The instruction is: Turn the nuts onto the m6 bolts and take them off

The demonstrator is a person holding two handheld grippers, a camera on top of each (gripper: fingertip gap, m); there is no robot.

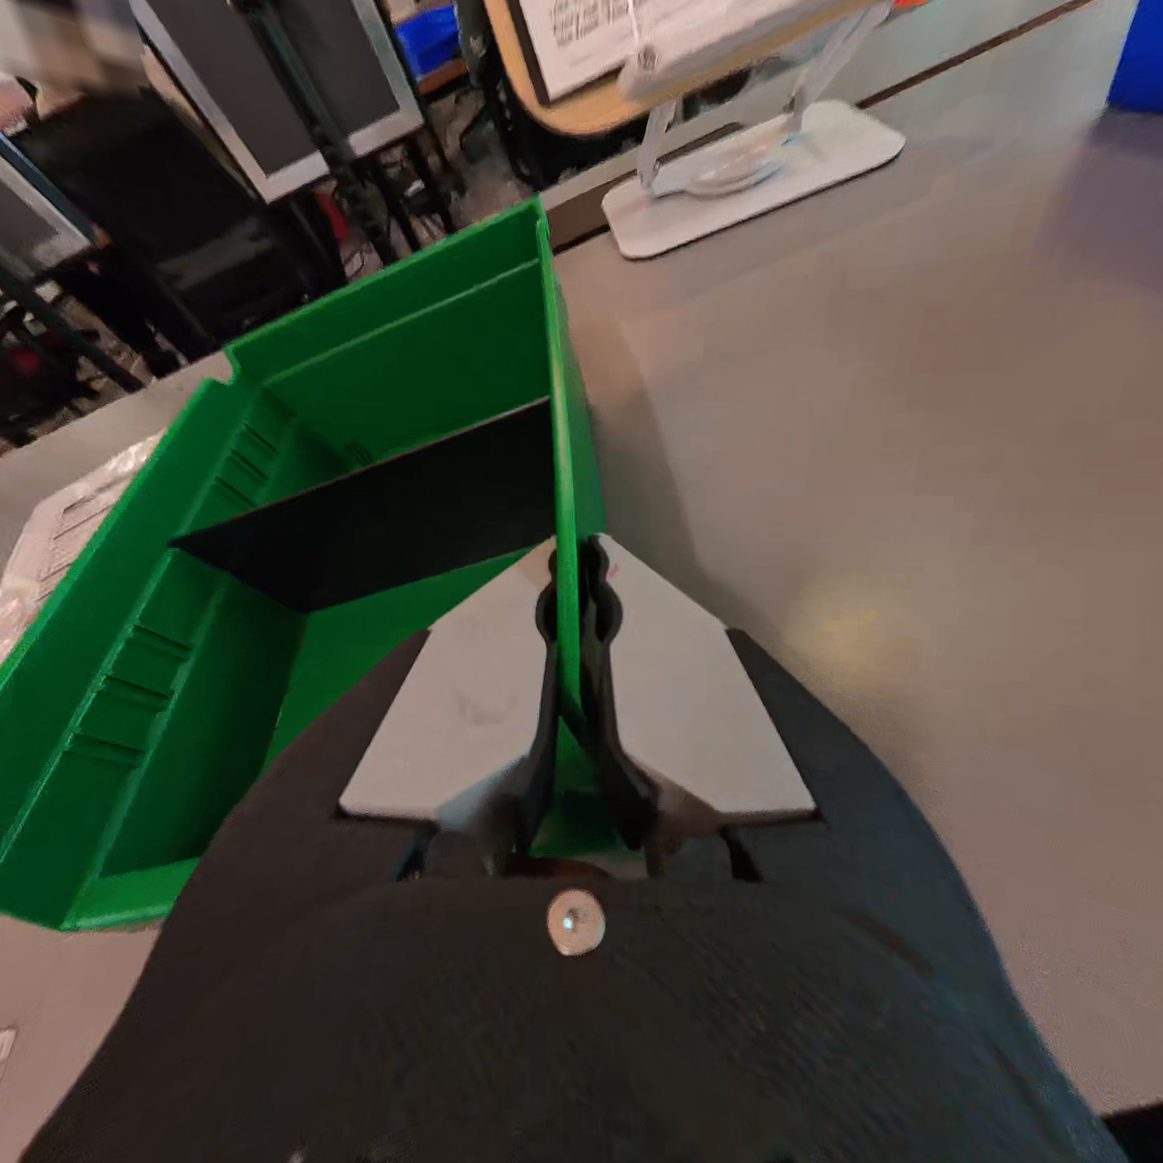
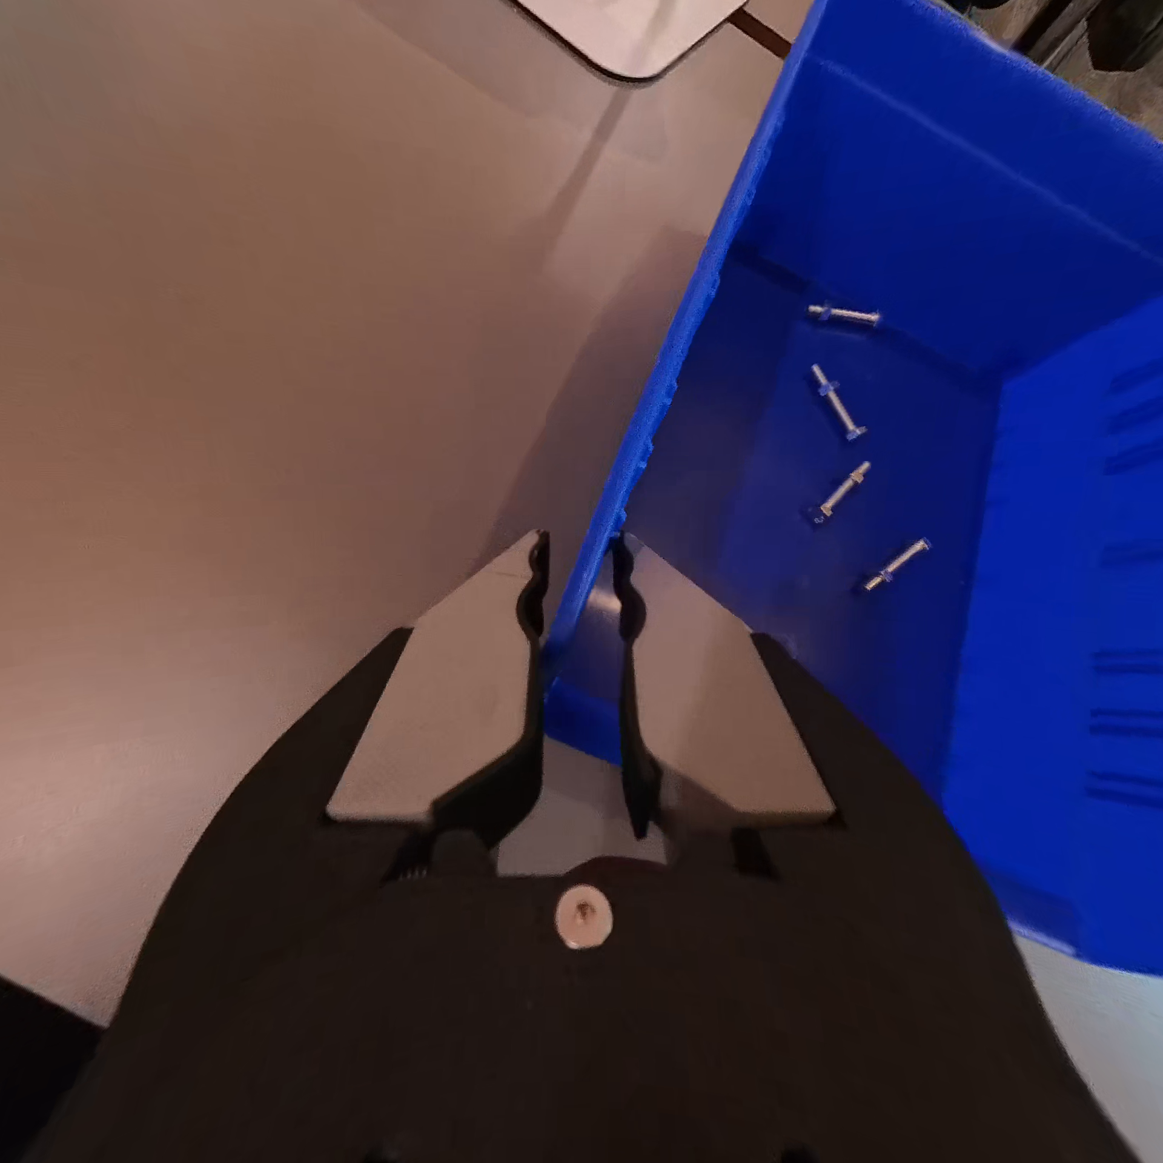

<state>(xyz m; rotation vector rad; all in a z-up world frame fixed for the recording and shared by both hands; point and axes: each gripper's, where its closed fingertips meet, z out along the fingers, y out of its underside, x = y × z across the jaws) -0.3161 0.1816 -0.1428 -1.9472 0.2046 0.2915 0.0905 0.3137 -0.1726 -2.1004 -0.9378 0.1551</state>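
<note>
In the left wrist view my left gripper (image 1: 574, 554) is shut on the right side wall of a green bin (image 1: 403, 352); both pads press on the thin wall. A black divider (image 1: 390, 516) crosses the bin, and I see no parts in it. In the right wrist view my right gripper (image 2: 579, 541) straddles the left wall of a blue bin (image 2: 944, 189). Its right pad (image 2: 623, 566) touches the rim and the left pad (image 2: 535, 579) stands clear of it, so it is open. Several silver bolts with nuts (image 2: 840, 403) lie on the blue bin's floor.
Both bins stand on a grey table (image 1: 881, 503). A white stand (image 1: 755, 176) is at the back, with the blue bin's corner (image 1: 1139, 56) to its right. A clear plastic bag (image 1: 63, 522) lies left of the green bin. Dark furniture stands beyond the table's edge. My hands' fingertips stand some 45 cm from each other.
</note>
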